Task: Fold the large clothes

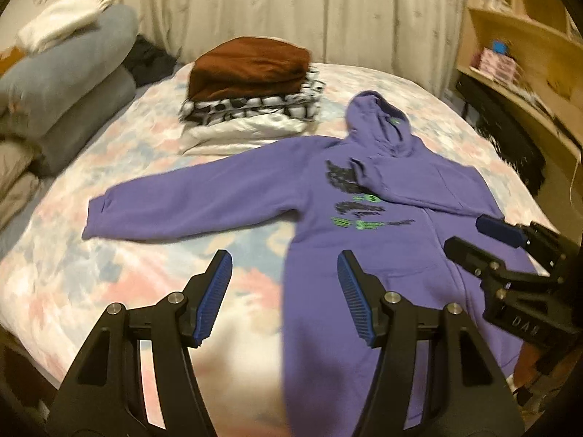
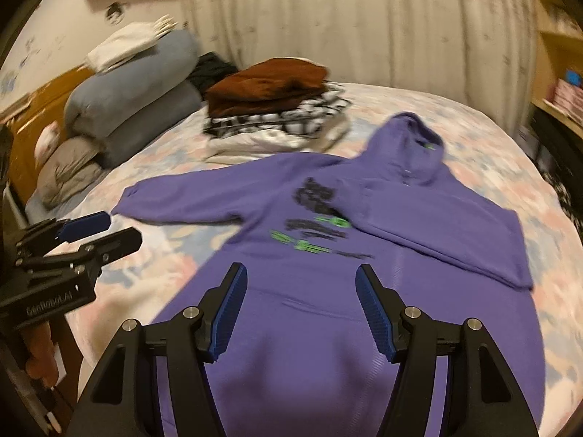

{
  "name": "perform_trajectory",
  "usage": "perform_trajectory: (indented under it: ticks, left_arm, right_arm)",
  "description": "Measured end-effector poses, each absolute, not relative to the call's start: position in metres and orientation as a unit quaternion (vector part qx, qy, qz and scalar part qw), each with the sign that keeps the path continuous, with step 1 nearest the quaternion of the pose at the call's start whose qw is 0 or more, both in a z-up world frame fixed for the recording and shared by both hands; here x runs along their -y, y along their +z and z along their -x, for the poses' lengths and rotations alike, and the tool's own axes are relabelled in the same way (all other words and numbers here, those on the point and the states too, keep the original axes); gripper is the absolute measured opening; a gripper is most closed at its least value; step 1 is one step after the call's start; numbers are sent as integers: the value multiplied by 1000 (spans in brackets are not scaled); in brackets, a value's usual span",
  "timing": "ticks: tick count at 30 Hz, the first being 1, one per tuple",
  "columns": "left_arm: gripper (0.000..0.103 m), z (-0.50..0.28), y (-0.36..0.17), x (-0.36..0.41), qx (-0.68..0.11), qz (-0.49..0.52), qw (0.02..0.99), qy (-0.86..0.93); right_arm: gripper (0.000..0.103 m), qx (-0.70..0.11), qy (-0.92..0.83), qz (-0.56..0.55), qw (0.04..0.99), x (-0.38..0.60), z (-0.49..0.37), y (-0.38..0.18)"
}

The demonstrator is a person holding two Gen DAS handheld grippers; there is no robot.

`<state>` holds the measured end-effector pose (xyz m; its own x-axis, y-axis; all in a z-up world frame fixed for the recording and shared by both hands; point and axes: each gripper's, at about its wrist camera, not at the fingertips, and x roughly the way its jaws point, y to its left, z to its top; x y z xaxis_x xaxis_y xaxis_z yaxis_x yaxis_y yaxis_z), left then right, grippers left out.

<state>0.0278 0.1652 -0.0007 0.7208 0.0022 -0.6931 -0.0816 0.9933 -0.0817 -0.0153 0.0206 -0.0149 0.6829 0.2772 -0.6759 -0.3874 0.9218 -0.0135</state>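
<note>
A purple hoodie (image 1: 400, 255) (image 2: 291, 309) with black and green print lies front up on the bed, hood at the far end. One sleeve (image 1: 204, 200) stretches out to the left. The other sleeve (image 1: 430, 182) lies folded across the chest. My left gripper (image 1: 284, 255) hangs open above the hoodie's left edge and the bedspread, with nothing between its blue pads. My right gripper (image 2: 301, 267) stands open over the hoodie's lower body, also empty. Each gripper shows in the other's view: the right gripper (image 1: 464, 233) at the right edge, the left gripper (image 2: 124, 226) at the left edge.
A stack of folded clothes (image 1: 251, 73) (image 2: 269, 83), brown on top, sits behind the hoodie on the floral bedspread (image 1: 109, 273). Rolled grey bedding and pillows (image 1: 73, 83) lie at the left. Wooden shelves (image 1: 528, 36) stand to the right, and a curtain hangs behind.
</note>
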Motion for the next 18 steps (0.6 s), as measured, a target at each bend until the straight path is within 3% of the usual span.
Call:
perform_trajectory:
  ticks: [11, 18]
  left_arm:
    - [58, -74, -61, -288, -382, 166, 907, 57]
    - [58, -111, -117, -357, -395, 285, 872, 54]
  right_arm:
    - [63, -333, 212, 110, 912, -123, -44, -38]
    - [38, -347, 233, 130, 899, -169, -113, -76]
